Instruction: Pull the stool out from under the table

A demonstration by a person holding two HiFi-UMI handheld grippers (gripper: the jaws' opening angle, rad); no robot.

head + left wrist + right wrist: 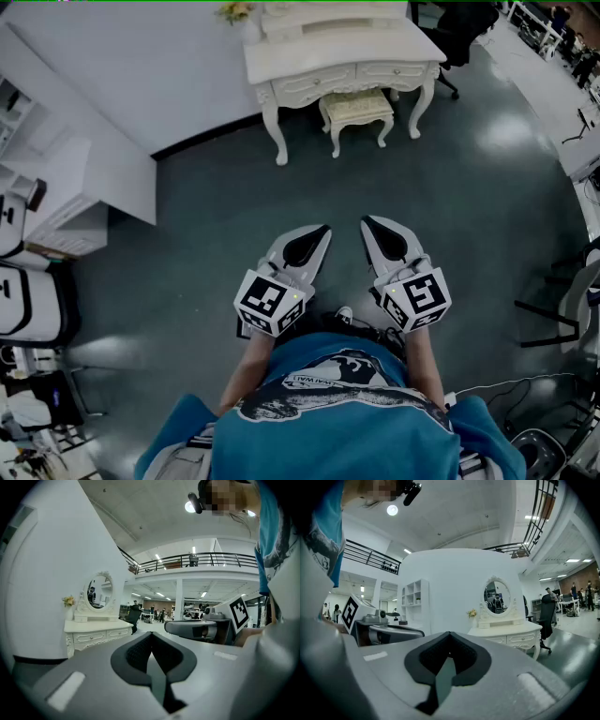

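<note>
A cream stool (357,110) with a padded top stands half under the white dressing table (337,52) at the top of the head view. My left gripper (322,231) and right gripper (367,223) are held side by side in front of the person, well short of the stool, tips toward the table. Both are shut with nothing between the jaws. The left gripper view shows the dressing table (97,631) at the left with its oval mirror (97,590); in the right gripper view that table (506,632) is at the right. The stool is hidden in both gripper views.
A white wall block (122,75) runs along the left of the table. White shelves (56,202) and equipment stand at the far left. A black office chair (459,37) sits behind the table at the right. Chair frames (562,309) and cables lie at the right edge.
</note>
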